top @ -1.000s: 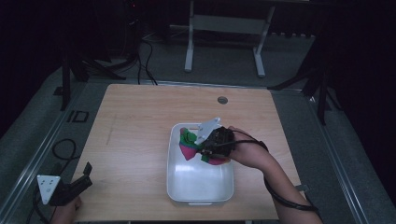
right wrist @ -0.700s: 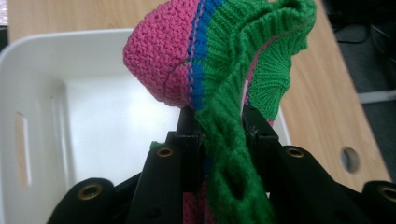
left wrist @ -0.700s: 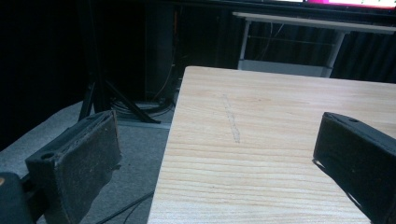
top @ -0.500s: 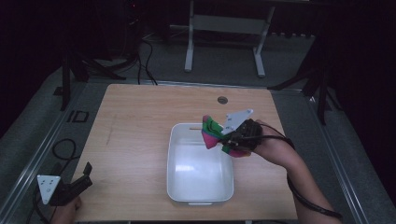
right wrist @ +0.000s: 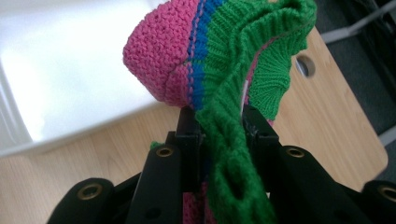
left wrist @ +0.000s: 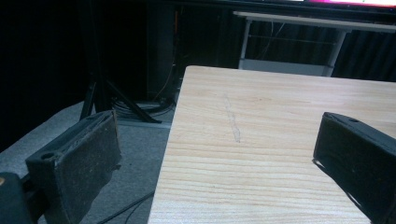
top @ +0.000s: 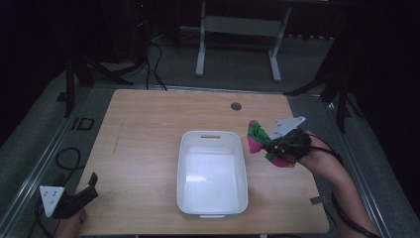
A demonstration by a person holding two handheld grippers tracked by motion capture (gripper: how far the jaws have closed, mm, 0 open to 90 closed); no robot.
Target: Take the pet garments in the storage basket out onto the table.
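Note:
A knitted garment (top: 258, 140) in pink, green and blue hangs from my right gripper (top: 273, 147), which is shut on it just right of the white tub (top: 213, 174), above the table. In the right gripper view the green ribbed edge of the knitted garment (right wrist: 224, 84) runs between the two black jaws, and the right gripper (right wrist: 219, 135) pinches it. The tub (right wrist: 60, 70) lies behind and to the left there, with nothing inside it. My left gripper (top: 84, 192) rests off the table's front left corner. In its own view the left gripper (left wrist: 215, 154) stands open over the table edge.
The wooden table (top: 148, 129) has a round cable hole (top: 236, 106) near its far edge. Dark floor, cables and stand legs (top: 237, 49) surround it. A faint scratch (left wrist: 232, 123) marks the wood in front of the left gripper.
My right gripper lifted the knitted garment out of the tub and carried it rightward, past the tub's right rim. The tub now holds nothing. The left gripper stayed in place.

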